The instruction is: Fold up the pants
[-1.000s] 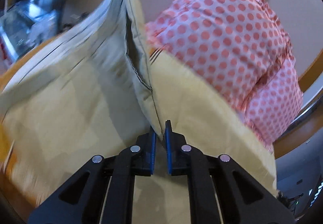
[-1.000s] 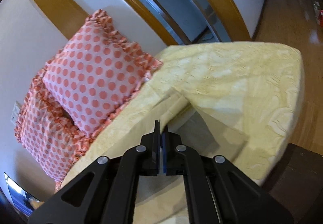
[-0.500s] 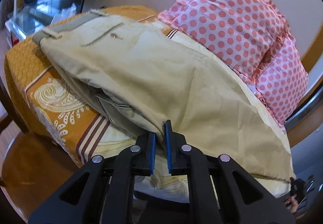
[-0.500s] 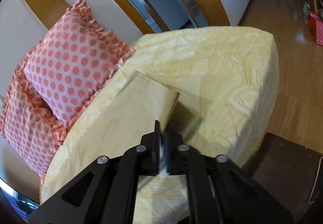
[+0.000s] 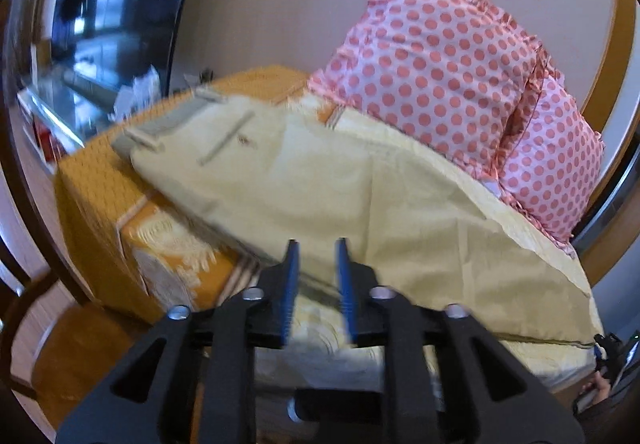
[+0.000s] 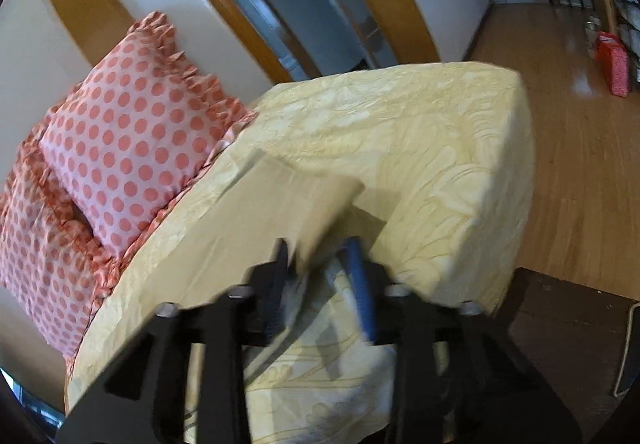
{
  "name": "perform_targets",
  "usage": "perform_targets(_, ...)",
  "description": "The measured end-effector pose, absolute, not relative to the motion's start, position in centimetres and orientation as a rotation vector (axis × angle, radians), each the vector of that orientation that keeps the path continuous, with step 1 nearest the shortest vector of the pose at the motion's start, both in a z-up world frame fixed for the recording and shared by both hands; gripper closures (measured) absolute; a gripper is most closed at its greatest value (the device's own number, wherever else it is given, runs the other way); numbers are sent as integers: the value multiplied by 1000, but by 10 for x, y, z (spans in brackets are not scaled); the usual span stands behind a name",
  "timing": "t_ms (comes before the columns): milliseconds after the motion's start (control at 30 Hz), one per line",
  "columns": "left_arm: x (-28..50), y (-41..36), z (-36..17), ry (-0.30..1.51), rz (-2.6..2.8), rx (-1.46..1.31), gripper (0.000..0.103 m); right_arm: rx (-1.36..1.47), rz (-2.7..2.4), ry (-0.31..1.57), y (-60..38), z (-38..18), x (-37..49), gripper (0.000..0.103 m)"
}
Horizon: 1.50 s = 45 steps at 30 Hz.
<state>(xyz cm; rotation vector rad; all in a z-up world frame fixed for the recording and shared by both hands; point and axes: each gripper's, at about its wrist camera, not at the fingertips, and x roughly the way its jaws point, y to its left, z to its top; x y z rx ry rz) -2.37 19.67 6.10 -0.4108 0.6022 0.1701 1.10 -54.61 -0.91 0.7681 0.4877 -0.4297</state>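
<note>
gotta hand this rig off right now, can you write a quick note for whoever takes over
Left gripper: open, empty, at the near edge of the pants.
Right gripper: open; the pants leg end lies just ahead of its fingers, with its corner seeming to dip between them, blurred.
Pants: laid lengthwise across the bed, waistband toward the orange end, leg ends toward the yellow end, in front of the pillows.
Done: the legs look laid one on the other, so the lengthwise fold seems made, and both grippers are off the cloth.
Left: fold crosswise, leg ends toward the waistband, then smooth it.
</note>
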Motion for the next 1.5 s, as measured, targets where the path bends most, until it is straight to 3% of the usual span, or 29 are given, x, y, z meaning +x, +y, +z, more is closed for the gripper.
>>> perform_targets(67, -18, 200, 59, 588, 174, -412, 48, 746, -401, 479, -545, -11, 20, 98)
perform_targets(200, -1, 205, 49, 603, 155, -443, 47, 654, -278, 414, -509, 26, 39, 98)
perform_targets(333, 5, 210, 42, 606, 178, -481, 45, 526, 76, 345, -409, 92, 72, 98)
perform_targets(533, -2, 222, 42, 580, 219, -535, 43, 366, 639, 461, -220, 112, 111, 98)
perform_targets(600, -4, 227, 42, 582, 239, -539, 39, 251, 788, 570, -153, 92, 113, 92)
perform_targets(667, -8, 237, 39, 593, 267, -543, 38, 104, 862, 711, -106, 65, 106, 78)
perform_targets(800, -17, 260, 31, 597, 298, -598, 38, 84, 860, 725, -98, 47, 99, 59)
perform_targets(1000, -10, 288, 24, 588, 294, -673, 38, 122, 795, 808, -106, 29, 112, 57)
perform_targets(1233, 7, 302, 19, 580, 279, -716, 38, 123, 821, 792, -97, 24, 105, 41)
perform_targets(1500, 13, 303, 11, 534, 185, -886, 36, 134, 832, 783, -97, 26, 106, 40)
